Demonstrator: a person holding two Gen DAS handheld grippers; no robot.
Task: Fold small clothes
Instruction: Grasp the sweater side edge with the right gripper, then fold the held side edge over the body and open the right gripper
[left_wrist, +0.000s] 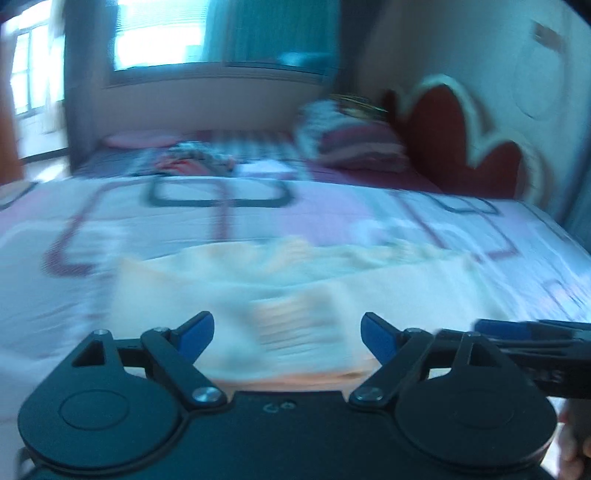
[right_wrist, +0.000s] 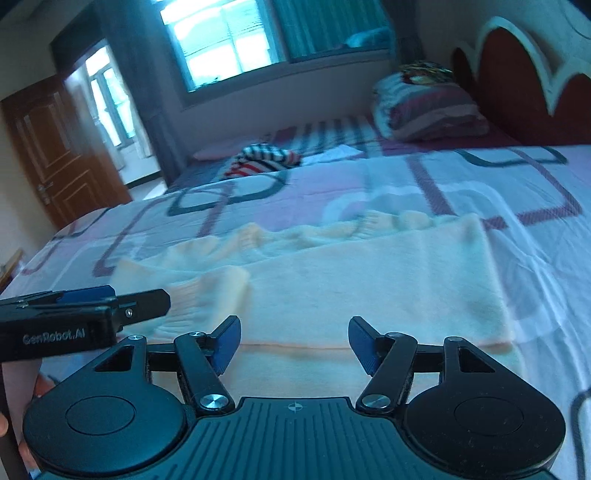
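A cream knitted garment (left_wrist: 295, 273) (right_wrist: 369, 280) lies flat on the patterned bedsheet (right_wrist: 480, 184), with one ribbed sleeve cuff (right_wrist: 214, 291) folded across its near left part. My left gripper (left_wrist: 288, 325) hovers just over the garment's near edge, open, with nothing between its blue pads. My right gripper (right_wrist: 293, 325) is also open and empty above the near hem. The two grippers sit close side by side: the right gripper (left_wrist: 491, 328) shows at the right edge of the left wrist view, and the left gripper (right_wrist: 147, 302) shows at the left of the right wrist view. The left wrist view is blurred.
A pile of striped clothes (right_wrist: 266, 157) lies at the far side of the bed. Folded quilts (right_wrist: 424, 107) are stacked against the red headboard (right_wrist: 517, 74). A wooden door (right_wrist: 55, 155) stands open at the far left, beside a window (right_wrist: 229, 40).
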